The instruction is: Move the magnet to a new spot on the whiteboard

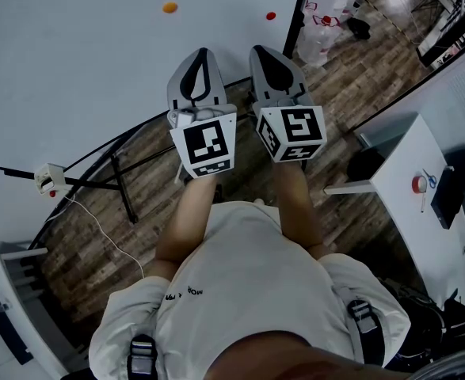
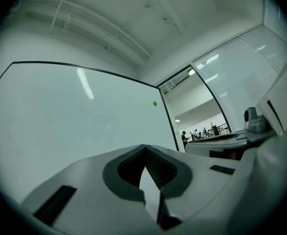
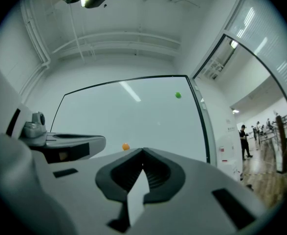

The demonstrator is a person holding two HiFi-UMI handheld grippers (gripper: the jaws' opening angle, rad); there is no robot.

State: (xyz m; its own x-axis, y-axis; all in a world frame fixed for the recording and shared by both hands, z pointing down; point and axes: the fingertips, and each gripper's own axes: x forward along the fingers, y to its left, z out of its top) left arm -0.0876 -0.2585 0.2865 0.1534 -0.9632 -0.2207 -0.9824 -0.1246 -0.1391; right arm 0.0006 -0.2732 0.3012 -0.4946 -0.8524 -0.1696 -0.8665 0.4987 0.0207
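Two grey handheld tongs side by side, left gripper (image 1: 200,54) and right gripper (image 1: 262,51), both clenched on nothing, near the large white whiteboard (image 1: 74,70). Three small round magnets stick there, untouched: orange magnet (image 1: 169,7) left, red magnet (image 1: 270,16) right, green magnet (image 3: 178,95) towards the right edge.

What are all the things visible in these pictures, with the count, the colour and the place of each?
whiteboard: one, white, on a black stand, in front of the person
orange magnet: one, on the whiteboard
red magnet: one, on the whiteboard, right of the orange one
green magnet: one, high on the whiteboard, near its right edge
table: one, white, at the person's right
floor: brown wood pattern
left tool: one, grey, shut, empty, pointing toward the whiteboard
right tool: one, grey, shut, empty, beside the left tool
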